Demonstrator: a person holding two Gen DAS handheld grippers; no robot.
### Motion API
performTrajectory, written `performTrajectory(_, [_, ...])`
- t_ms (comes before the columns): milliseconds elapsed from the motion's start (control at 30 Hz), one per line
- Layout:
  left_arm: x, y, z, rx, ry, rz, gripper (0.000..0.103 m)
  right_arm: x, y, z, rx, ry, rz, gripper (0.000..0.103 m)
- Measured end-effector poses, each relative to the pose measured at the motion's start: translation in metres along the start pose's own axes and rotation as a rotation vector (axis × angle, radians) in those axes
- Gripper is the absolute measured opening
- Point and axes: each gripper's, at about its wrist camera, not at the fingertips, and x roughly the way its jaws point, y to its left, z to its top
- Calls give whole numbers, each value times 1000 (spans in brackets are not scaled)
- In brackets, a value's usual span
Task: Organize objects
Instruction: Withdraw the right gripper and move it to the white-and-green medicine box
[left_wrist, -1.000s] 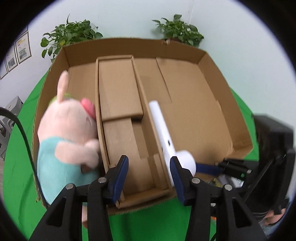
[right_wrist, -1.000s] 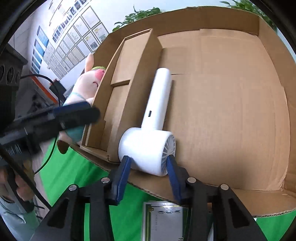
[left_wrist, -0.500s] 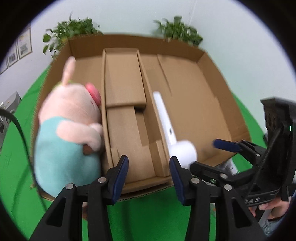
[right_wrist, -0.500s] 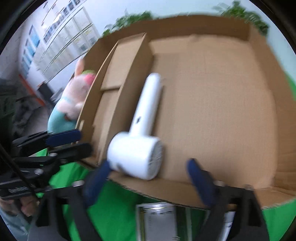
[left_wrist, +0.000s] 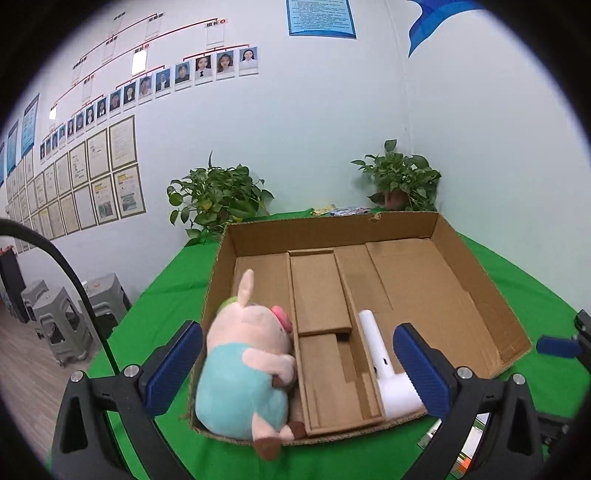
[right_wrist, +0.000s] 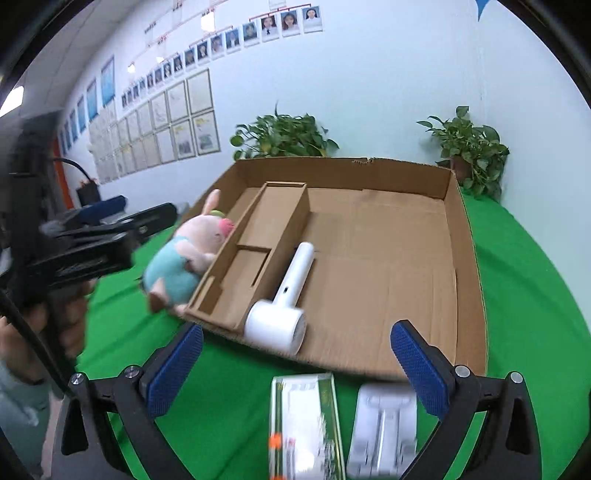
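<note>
Cardboard box (left_wrist: 480, 258) holds plush pig (left_wrist: 243, 365) and white hair dryer (left_wrist: 388, 380); left claw (left_wrist: 299, 369) opening, right claw (right_wrist: 295, 362) apart, both empty.

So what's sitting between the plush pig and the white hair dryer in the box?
A cardboard insert with walled compartments lies between the plush pig and the hair dryer; its compartments look empty. Both wrist views show it, the right wrist most clearly.

We note two potted plants (left_wrist: 218, 199) (left_wrist: 400, 181) at the tabletop's far edge against a pale wall. Framed papers (left_wrist: 92, 184) and a row of photos (left_wrist: 177, 79) hang on the left wall. Grey stools (left_wrist: 70, 321) stand on the floor (left_wrist: 22, 373), left of the green tabletop (left_wrist: 162, 295).
</note>
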Motion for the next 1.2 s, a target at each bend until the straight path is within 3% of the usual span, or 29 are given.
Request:
performTrajectory(133, [3, -7, -19, 9, 72, -66, 103, -19, -16, -38, 32, 82, 84, 103])
performTrajectory(333, [12, -26, -66, -56, 283, -277, 103, -16, -28, -87, 67, 230, 81, 102])
performTrajectory(467, [13, -35, -84, -83, 344, -324, 103, -8, -11, -102, 3, 299, 56, 96])
performTrajectory(533, [13, -34, -89, -103, 369, -338, 102, -1, -9, -110, -3, 330, 11, 92])
performTrajectory(667, [11, -27, -89, -136, 388, -353, 102, 8, -7, -120, 26, 382, -28, 61])
performTrajectory(767, [11, -21, -88, -170, 391, -364, 102, 5, 6, -119, 16, 369, 18, 62])
performTrajectory(833, [13, -18, -88, -191, 414, -387, 102, -6, 19, -114, -10, 313, 77, 67])
performTrajectory(867, [14, -18, -90, -205, 431, -405, 102, -11, 22, -112, -22, 291, 79, 91])
performTrajectory(900, [16, -18, -91, -220, 448, -427, 102, -17, 25, -110, -33, 264, 70, 102])
performTrajectory(967, [19, -20, -96, -254, 484, -481, 102, -24, 23, -109, -42, 228, 38, 103])
performTrajectory(1200, [33, -43, -112, -307, 581, -595, 102, -16, 18, -126, -24, 305, 99, 102])
